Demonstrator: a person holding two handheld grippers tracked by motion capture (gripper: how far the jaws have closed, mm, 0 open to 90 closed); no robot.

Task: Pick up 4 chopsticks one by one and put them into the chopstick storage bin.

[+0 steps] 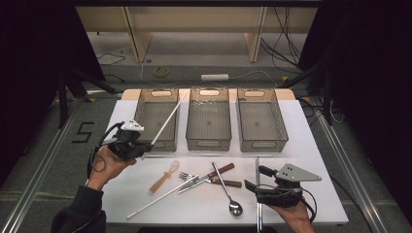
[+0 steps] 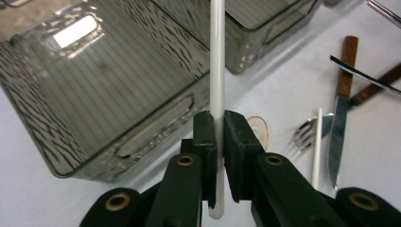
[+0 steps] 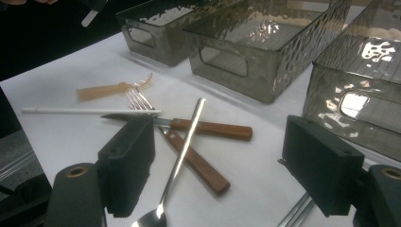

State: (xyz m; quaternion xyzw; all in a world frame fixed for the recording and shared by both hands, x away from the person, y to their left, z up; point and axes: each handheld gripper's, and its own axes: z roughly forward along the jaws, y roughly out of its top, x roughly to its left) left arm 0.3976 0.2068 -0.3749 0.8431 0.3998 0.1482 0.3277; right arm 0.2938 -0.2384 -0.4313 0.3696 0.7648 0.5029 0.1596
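Fingers of the left gripper (image 1: 144,149) clamp a white chopstick (image 1: 167,121) above the white table (image 1: 311,145) with 3 bins (image 1: 209,119); the right gripper (image 1: 256,187) gapes wide, cables (image 1: 282,29) on the far floor.

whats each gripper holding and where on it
The left gripper clamps a white chopstick near its lower end. The right gripper is open, holding nothing.

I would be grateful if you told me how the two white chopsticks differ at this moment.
The held chopstick is clamped in the shut left gripper; the loose chopstick lies untouched. The held chopstick slants up off the table over the left bin; the loose chopstick lies flat on the table beside the fork and knife. Both are thin, white and straight.
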